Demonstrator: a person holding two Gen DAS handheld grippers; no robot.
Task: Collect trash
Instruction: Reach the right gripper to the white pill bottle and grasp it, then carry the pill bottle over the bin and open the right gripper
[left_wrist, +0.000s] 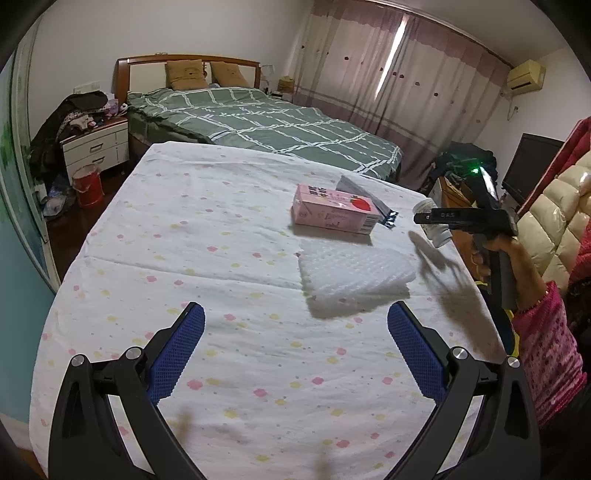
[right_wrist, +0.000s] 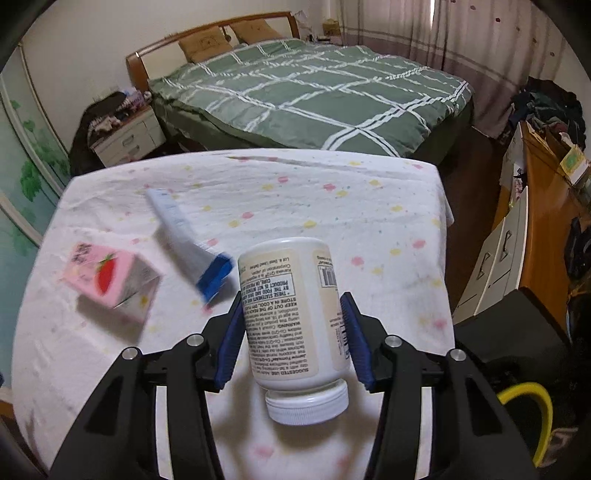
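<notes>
Right tool (right_wrist: 291, 332) — grips white bottle (right_wrist: 295, 317).

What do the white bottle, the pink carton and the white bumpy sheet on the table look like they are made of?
White bottle: likely plastic, smooth and slightly glossy, with a ribbed screw cap and a printed paper-like label.
Pink carton: apparently coated paperboard, with sharp folded edges and a printed strawberry.
White bumpy sheet: probably foam or bubble-type packing, with a dimpled, soft-looking surface; the exact material is unclear.
</notes>
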